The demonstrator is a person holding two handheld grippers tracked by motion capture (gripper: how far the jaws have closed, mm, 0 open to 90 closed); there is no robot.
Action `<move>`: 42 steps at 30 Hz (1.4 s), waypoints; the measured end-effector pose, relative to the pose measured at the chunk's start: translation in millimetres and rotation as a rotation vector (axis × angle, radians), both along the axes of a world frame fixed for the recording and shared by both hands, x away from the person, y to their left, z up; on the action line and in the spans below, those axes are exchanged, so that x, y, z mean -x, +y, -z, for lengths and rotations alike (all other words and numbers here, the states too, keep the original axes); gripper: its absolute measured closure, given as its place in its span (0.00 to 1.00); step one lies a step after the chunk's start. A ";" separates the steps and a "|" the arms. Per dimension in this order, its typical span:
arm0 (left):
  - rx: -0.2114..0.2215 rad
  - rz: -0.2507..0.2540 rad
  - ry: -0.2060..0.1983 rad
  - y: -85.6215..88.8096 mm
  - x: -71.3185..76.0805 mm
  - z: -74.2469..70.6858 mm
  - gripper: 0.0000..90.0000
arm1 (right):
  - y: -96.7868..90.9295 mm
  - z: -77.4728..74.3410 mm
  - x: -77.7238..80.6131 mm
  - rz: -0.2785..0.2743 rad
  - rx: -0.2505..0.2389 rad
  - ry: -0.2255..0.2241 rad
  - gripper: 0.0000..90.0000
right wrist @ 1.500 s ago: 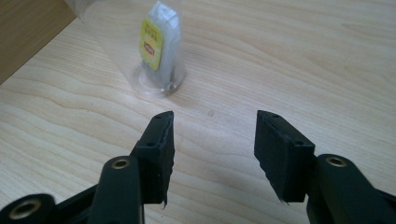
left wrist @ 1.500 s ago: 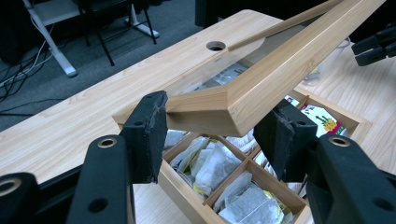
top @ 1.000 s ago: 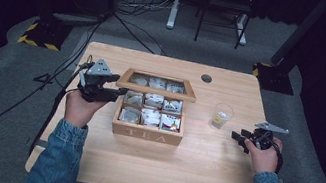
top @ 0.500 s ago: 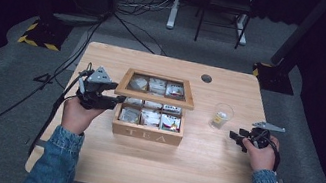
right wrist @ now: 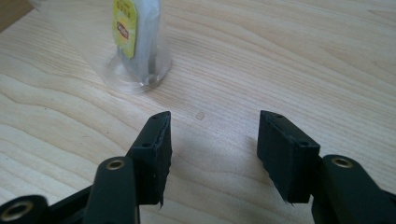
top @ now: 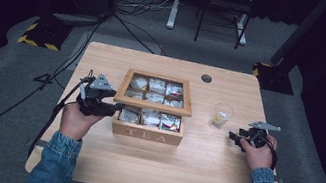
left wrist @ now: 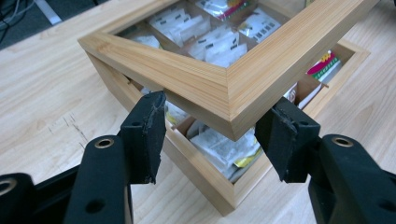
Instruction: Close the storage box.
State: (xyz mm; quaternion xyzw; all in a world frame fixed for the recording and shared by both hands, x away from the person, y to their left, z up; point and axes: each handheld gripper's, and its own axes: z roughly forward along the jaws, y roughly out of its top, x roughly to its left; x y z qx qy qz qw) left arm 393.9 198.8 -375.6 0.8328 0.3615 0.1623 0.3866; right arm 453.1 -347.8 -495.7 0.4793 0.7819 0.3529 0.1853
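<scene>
A wooden tea box (top: 146, 133) with several compartments of tea bags (top: 151, 118) stands mid-table. Its glass-paned lid (top: 153, 105) is hinged at the far side and hangs partly raised over the box. My left gripper (top: 115, 108) is at the lid's near left corner. In the left gripper view that corner of the lid (left wrist: 196, 74) sits wedged between the two pads of my left gripper (left wrist: 217, 116), which holds it up off the box (left wrist: 205, 186). My right gripper (top: 233, 137) rests low over the table at the right, open and empty (right wrist: 212, 135).
A clear plastic cup (top: 221, 116) with one tea bag (right wrist: 125, 28) in it stands just beyond the right gripper. The table (top: 197, 173) has a round cable hole (top: 206, 78) at the back. Cables trail off the table's left side.
The lid's front edge has come down toward the near side of the box, with the left gripper following it. The right hand has stayed in place.
</scene>
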 end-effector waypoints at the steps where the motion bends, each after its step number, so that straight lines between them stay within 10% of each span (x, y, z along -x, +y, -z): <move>1: -0.005 0.001 0.003 -0.3 0.3 1.2 0.49 | 0.7 0.4 -0.7 -0.004 0.007 -0.004 0.51; 42: -0.156 0.071 0.226 -14.5 -5.7 37.0 0.47 | 8.4 6.9 -11.4 -0.045 0.018 -0.061 0.47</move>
